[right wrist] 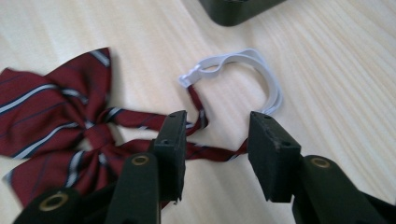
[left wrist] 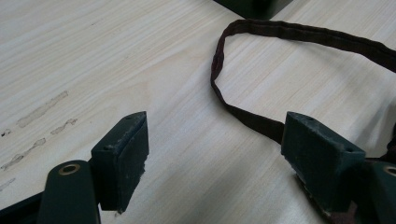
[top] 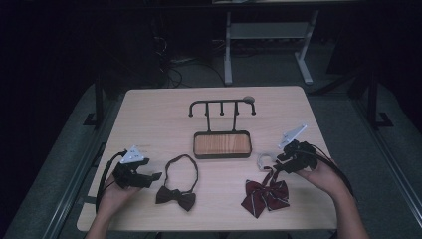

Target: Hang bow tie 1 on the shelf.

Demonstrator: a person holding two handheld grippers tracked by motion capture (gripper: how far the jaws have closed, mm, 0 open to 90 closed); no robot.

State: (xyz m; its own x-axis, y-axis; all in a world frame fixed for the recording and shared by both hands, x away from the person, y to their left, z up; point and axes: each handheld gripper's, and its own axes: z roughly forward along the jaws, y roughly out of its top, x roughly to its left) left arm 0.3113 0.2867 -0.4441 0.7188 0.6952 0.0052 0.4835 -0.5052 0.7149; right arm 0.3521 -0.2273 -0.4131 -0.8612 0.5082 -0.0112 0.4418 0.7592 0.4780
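two bow ties (top: 175, 196) (top: 264, 195) side by side, stand (top: 222, 144) behind

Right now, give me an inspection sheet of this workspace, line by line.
Surface: light wooden table, a few faint smears near the left gripper.
Job's things: striped red bow tie with its white elastic loop; dark bow tie with its strap lying in a loop.
Clutter: black hook stand with a wooden tray base, hooks bare.
Grippers: left gripper open, beside the dark strap; right gripper part open, jaws astride the striped tie's band, pads not pressing on it.
Cables: black cable trailing from each gripper.
Surroundings: dark room, white desk frame and floor wiring behind.
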